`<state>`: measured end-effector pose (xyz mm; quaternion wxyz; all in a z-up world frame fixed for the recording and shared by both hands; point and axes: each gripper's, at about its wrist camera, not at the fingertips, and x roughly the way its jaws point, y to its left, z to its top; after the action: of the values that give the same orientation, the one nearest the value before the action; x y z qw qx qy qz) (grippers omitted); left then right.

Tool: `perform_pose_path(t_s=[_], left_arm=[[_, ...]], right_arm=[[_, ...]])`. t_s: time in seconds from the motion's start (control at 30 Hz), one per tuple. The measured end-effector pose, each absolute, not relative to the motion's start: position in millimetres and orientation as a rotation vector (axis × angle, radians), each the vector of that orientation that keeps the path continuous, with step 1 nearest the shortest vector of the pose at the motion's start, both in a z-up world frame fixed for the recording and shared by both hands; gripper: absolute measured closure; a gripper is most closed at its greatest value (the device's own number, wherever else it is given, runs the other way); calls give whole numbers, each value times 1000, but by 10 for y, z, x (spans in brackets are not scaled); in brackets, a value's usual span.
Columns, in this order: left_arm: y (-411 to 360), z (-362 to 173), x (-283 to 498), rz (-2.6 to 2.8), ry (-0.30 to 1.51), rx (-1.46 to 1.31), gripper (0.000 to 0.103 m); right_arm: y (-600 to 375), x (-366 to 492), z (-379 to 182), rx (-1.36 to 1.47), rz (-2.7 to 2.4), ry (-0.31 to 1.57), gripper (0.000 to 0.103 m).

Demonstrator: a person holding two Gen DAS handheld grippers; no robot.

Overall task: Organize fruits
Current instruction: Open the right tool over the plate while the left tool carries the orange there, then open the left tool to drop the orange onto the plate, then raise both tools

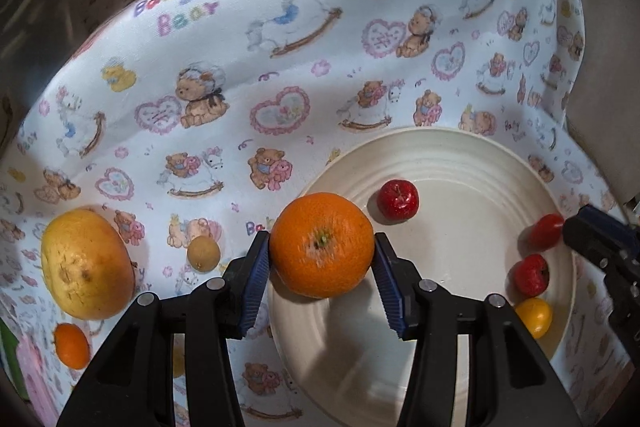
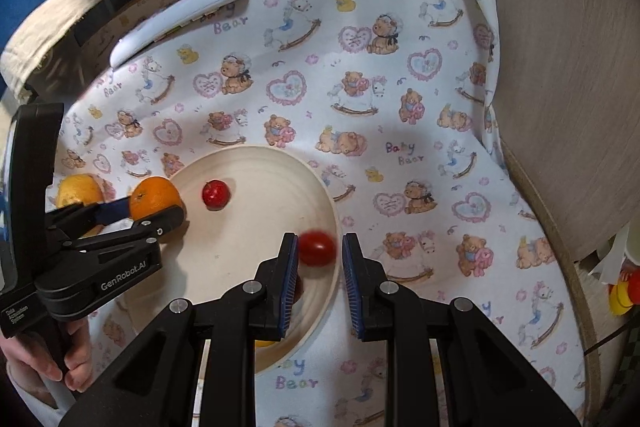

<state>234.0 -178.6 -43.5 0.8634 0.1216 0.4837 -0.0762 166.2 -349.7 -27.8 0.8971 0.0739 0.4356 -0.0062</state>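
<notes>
Left claw (image 1: 322, 239): nearest the lens, pinching the orange, one blue pad against each side of the fruit.
Orange (image 1: 322, 245): stem end up, held between the left claw's tips, over the near-left rim of the plate and partly over the cloth.
Right claw (image 2: 318, 239): pads drawn in close with a narrow gap between them, pinching nothing.
Red tomato (image 2: 317, 247): blurred, on the plate's right edge at the right claw's tips; it seems to touch the left pad and sits clear of the right pad.
Plate (image 1: 460, 155): cream, ribbed, on the cloth-covered worktop.
Small red apple-like fruit (image 1: 398, 202): on the plate, just beyond the orange and apart from both claws.
Second small red fruit (image 1: 531, 275): at the plate's right side, near the tomato.
Small yellow fruit (image 1: 534, 317): on the plate, just beside that red fruit.
Large yellow fruit (image 1: 86, 263): on the cloth, well left of the left claw.
Small brown fruit (image 1: 204, 253): on the cloth between the large yellow fruit and the left claw.
Small orange fruit (image 1: 72, 345): on the cloth, nearer than the large yellow fruit.
Cloth (image 1: 240, 67): white, printed with bears, hearts and rocking horses.
Hand (image 2: 52, 359): wrapped around the left claw's handle.
</notes>
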Motion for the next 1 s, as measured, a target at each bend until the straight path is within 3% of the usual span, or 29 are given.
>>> perform_pose_path(t_s=[0.13,0.27,0.5,0.77,0.87,1.0], left_arm=[[-1840,-413,2312,-168,992,280,49],[-1812,-321,2269,-161,939,277,24],[-1687,-110,2161,-153,884,232,24],[-1578,229,1770,-169,713,212,24],[-1516,373,1587,-190,617,196,24],[-1295,514,1414,-213,502,100,24]], right_arm=[[-3536,1640,-231,167,-15,892,80],[-3550,1584,-152,177,-6,864,79],[-3502,1506,-52,164,8,829,79],[-3413,1336,148,146,29,737,69],[-3383,1244,235,160,32,650,46],[-3299,1127,336,126,43,557,37]])
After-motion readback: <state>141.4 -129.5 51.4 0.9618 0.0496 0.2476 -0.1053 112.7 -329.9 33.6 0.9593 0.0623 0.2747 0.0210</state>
